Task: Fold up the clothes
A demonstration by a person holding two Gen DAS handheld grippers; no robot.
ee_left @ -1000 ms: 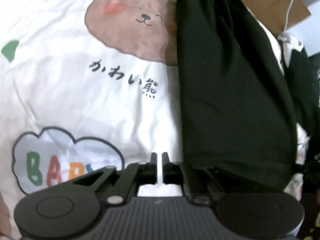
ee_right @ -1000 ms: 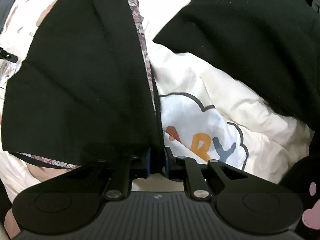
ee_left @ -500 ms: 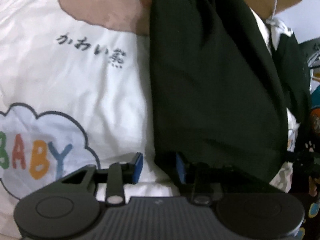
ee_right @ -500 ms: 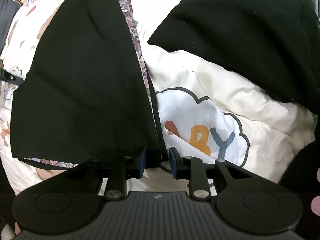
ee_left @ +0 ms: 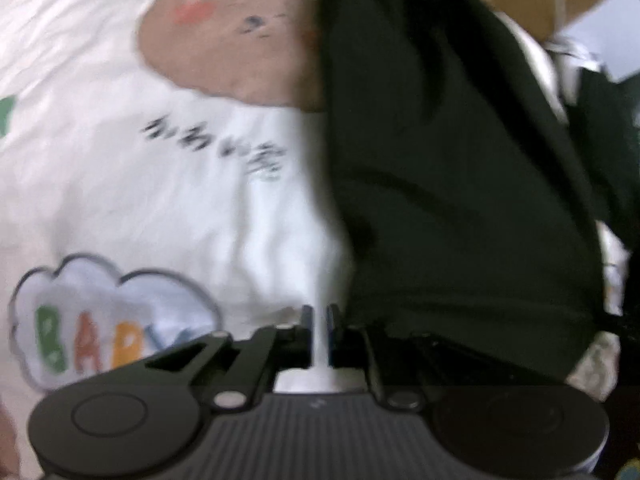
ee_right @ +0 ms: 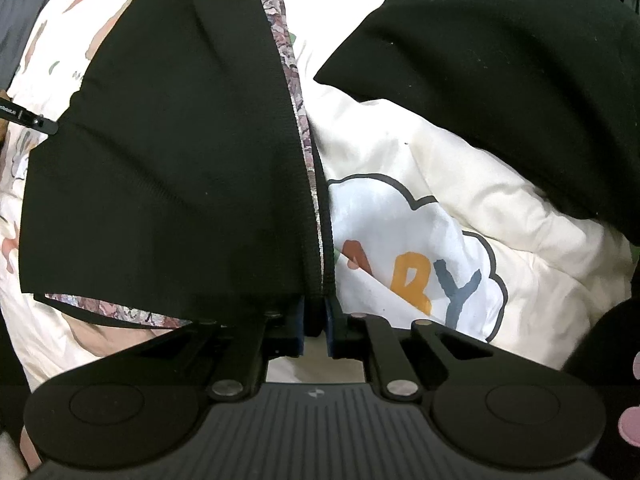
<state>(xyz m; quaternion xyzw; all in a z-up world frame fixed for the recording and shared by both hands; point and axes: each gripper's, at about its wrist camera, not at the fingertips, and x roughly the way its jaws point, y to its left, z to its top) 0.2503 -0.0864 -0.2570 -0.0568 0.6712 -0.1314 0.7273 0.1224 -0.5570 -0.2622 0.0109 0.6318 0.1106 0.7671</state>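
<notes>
two grippers point steeply down at a black garment spread over a white quilt printed with a bear and a "baby" cloud. in the right wrist view the right gripper, at the lower middle of the frame, is closing its jaws on the garment's folded edge, where a floral lining runs up the centre; the dark fabric sits between the blue pads, so it reads as clenched on the cloth. in the left wrist view the left gripper, lower middle, is also closing, but only white shows in the narrow gap and the black cloth begins just right of the right finger; the picture is blurred, so it seems to be pinching nothing, or at best quilt. that is the main risk: if the left side lifts without the garment, the fold goes crooked, or the quilt comes up with it. the right hold is thin, at the very hem, and could slip under tension. a second black cloth at the upper right of the right view might get dragged along.
</notes>
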